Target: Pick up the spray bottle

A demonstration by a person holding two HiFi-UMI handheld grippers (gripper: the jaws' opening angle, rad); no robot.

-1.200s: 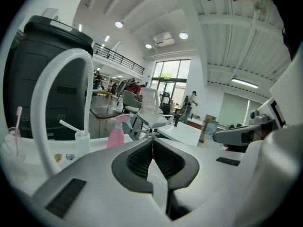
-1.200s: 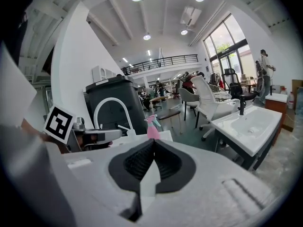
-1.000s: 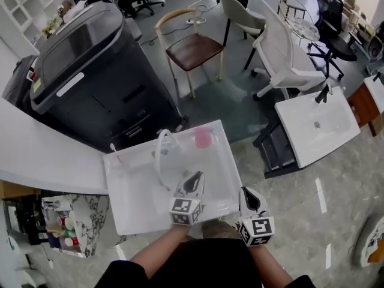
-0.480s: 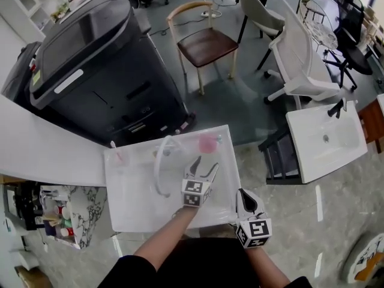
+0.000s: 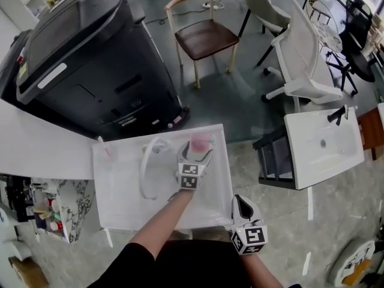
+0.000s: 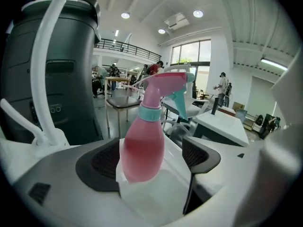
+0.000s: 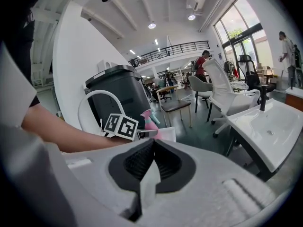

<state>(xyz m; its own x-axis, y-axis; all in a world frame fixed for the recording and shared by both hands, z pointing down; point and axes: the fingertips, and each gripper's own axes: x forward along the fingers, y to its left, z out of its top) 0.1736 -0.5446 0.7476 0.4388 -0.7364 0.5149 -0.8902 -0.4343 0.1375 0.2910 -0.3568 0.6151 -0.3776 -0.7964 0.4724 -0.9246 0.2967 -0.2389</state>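
A pink spray bottle [image 5: 200,141] with a teal collar and trigger stands upright at the far right of the white basin [image 5: 120,203]. My left gripper [image 5: 197,153] reaches to it. In the left gripper view the bottle [image 6: 142,145] stands between the two dark pads [image 6: 102,162], and the jaws are wide and still opening, with a gap showing on the right side. My right gripper [image 5: 241,201] hangs near the basin's front right corner. Its pads [image 7: 163,164] meet with nothing between them; past them I see the bottle [image 7: 150,122] and the left gripper's marker cube [image 7: 120,126].
A white arched faucet [image 5: 146,167] rises in the basin left of the bottle. A big black machine [image 5: 78,59] stands behind, a white counter [image 5: 36,149] at left. A wooden chair [image 5: 204,38], white chairs and a second washbasin [image 5: 324,143] stand beyond and to the right.
My left gripper has gone from the basin's front edge forward to the bottle and its jaws have opened around it. The right gripper has shifted only a little.
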